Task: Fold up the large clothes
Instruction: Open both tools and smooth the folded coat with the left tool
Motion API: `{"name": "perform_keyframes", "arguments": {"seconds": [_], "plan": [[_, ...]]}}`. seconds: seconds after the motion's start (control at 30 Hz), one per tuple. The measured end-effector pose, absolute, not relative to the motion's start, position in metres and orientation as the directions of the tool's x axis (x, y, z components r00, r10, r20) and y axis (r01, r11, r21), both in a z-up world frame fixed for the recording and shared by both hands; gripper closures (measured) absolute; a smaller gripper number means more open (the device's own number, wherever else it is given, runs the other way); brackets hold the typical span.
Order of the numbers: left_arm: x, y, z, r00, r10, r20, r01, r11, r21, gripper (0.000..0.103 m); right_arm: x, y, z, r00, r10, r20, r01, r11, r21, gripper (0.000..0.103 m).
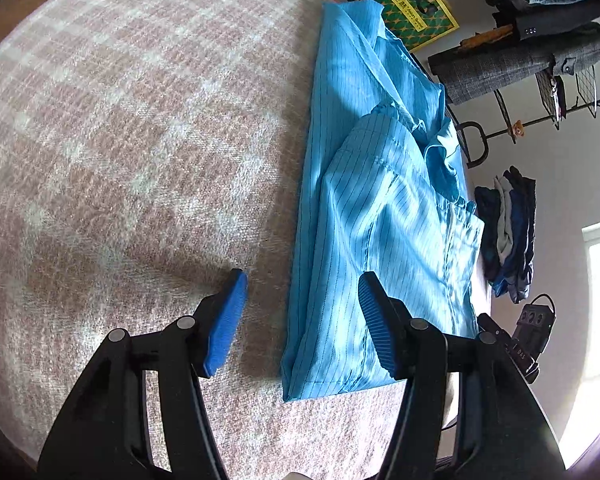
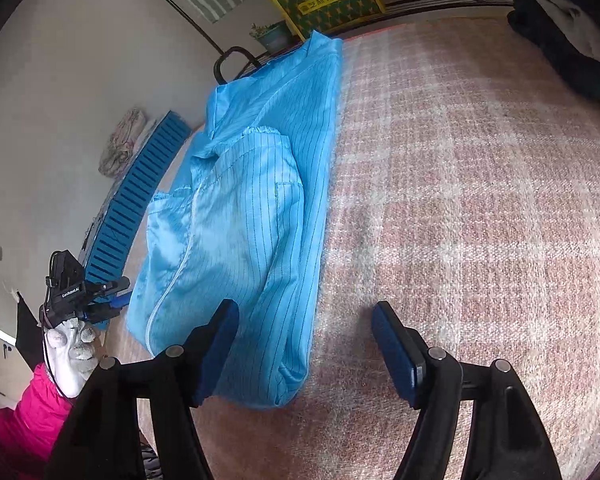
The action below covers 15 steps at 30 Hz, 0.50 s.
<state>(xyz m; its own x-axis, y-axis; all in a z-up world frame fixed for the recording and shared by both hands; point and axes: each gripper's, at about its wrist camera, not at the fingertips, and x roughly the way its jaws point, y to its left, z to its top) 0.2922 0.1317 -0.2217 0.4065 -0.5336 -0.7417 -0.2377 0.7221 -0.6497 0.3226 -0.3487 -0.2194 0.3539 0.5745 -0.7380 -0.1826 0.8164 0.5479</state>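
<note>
A light blue pinstriped garment (image 1: 380, 208) lies folded lengthwise into a long strip on a pink checked blanket (image 1: 140, 140), with a sleeve laid over its top. My left gripper (image 1: 300, 320) is open and empty above the garment's near end, its right finger over the cloth. In the right wrist view the same garment (image 2: 244, 216) lies left of centre on the blanket (image 2: 480, 200). My right gripper (image 2: 304, 344) is open and empty, straddling the garment's near right edge. The left gripper (image 2: 112, 300), held by a white-gloved hand, shows at far left.
A yellow-framed green box (image 1: 408, 4) stands beyond the blanket's far edge. A rack of hanging clothes (image 1: 540, 40) and a pile of dark clothes (image 1: 508, 232) are to the right. A blue slatted crate (image 2: 140, 200) lies on the floor beside the blanket.
</note>
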Motion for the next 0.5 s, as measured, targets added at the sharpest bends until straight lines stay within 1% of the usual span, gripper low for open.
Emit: {"name": "perform_keyframes", "arguments": {"seconds": [0.03, 0.07, 0.1, 0.13, 0.17, 0.2, 0.23, 0.27, 0.3, 0.33, 0.43, 0.5], "plan": [[0.294, 0.133, -0.222, 0.404, -0.551, -0.731, -0.239, 0.708, -0.665, 0.044, 0.323, -0.349, -0.221, 0.341, 0.603, -0.721, -0.177, 0.795, 0.581, 0.031], [0.296, 0.133, -0.223, 0.401, -0.566, -0.72, -0.241, 0.693, -0.679, 0.044, 0.324, -0.349, -0.223, 0.328, 0.626, -0.707, -0.172, 0.776, 0.607, 0.037], [0.298, 0.132, -0.224, 0.398, -0.58, -0.711, -0.243, 0.681, -0.691, 0.044, 0.325, -0.346, -0.227, 0.306, 0.647, -0.699, -0.171, 0.759, 0.628, 0.05], [0.301, 0.131, -0.223, 0.402, -0.58, -0.708, -0.24, 0.68, -0.693, 0.044, 0.325, -0.342, -0.232, 0.279, 0.66, -0.698, -0.171, 0.749, 0.64, 0.057], [0.303, 0.128, -0.222, 0.4, -0.573, -0.715, -0.23, 0.693, -0.684, 0.048, 0.324, -0.339, -0.233, 0.284, 0.651, -0.704, -0.172, 0.757, 0.63, 0.061], [0.308, 0.123, -0.223, 0.386, -0.573, -0.723, -0.214, 0.707, -0.674, 0.072, 0.323, -0.337, -0.232, 0.291, 0.646, -0.706, -0.179, 0.762, 0.623, 0.082], [0.311, 0.117, -0.225, 0.364, -0.571, -0.736, -0.205, 0.722, -0.661, 0.092, 0.324, -0.333, -0.233, 0.262, 0.665, -0.699, -0.179, 0.746, 0.642, 0.088], [0.313, 0.113, -0.226, 0.36, -0.553, -0.751, -0.199, 0.741, -0.641, 0.093, 0.322, -0.331, -0.234, 0.263, 0.665, -0.699, -0.167, 0.745, 0.645, 0.091], [0.314, 0.11, -0.224, 0.363, -0.539, -0.761, -0.184, 0.759, -0.625, 0.096, 0.32, -0.328, -0.233, 0.273, 0.657, -0.703, -0.16, 0.752, 0.64, 0.095], [0.315, 0.107, -0.221, 0.362, -0.524, -0.771, -0.167, 0.777, -0.607, 0.098, 0.317, -0.325, -0.232, 0.275, 0.651, -0.708, -0.156, 0.756, 0.635, 0.096], [0.316, 0.105, -0.212, 0.359, -0.487, -0.797, -0.123, 0.821, -0.557, 0.099, 0.307, -0.315, -0.231, 0.26, 0.635, -0.727, -0.127, 0.769, 0.626, 0.099], [0.315, 0.106, -0.206, 0.357, -0.464, -0.811, -0.1, 0.844, -0.527, 0.1, 0.296, -0.303, -0.229, 0.231, 0.629, -0.742, -0.143, 0.776, 0.614, 0.1]]}}
